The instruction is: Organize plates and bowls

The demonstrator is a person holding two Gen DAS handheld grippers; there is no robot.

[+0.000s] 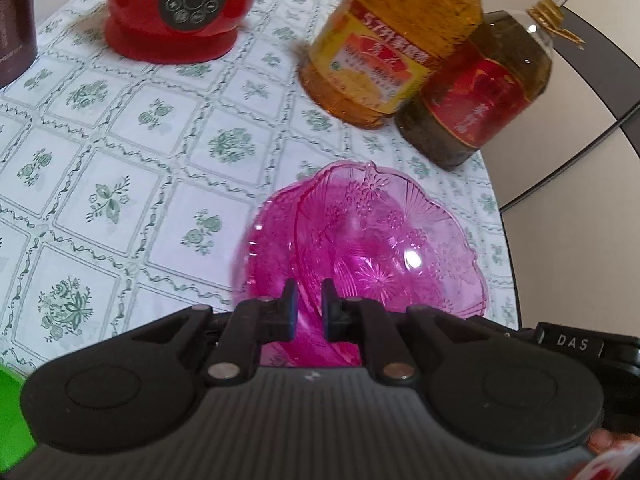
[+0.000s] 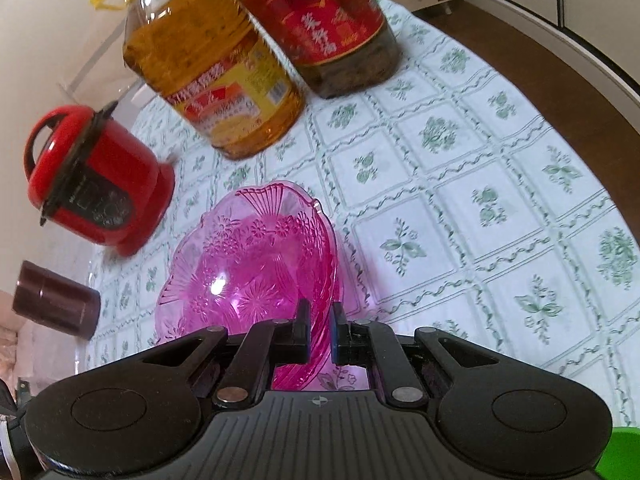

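Where the left wrist camera looks down, the left gripper [image 1: 307, 300] is clamped on the near rim of a pink glass bowl [image 1: 372, 240], which sits over the right part of a table covered in a green-and-white floral tablecloth [image 1: 120, 152]. Just beyond the bowl stand a yellow-label oil bottle [image 1: 384, 52] and a red-label oil bottle [image 1: 488, 92], the two touching. A red cooker [image 1: 180, 8] and a brown canister [image 1: 16, 28] stand at the far left, leaving open cloth left of the bowl. The table's curved edge runs close past the bowl on the right.

From the right wrist camera, the right gripper [image 2: 320, 322] is pinched on the bowl's [image 2: 248, 256] right-hand rim. Bare tablecloth [image 2: 460, 200] spreads wide to the right, out to the rounded edge and dark floor [image 2: 540, 60]. The cooker [image 2: 96, 176] and canister [image 2: 56, 300] stand left, the bottles [image 2: 216, 68] behind.
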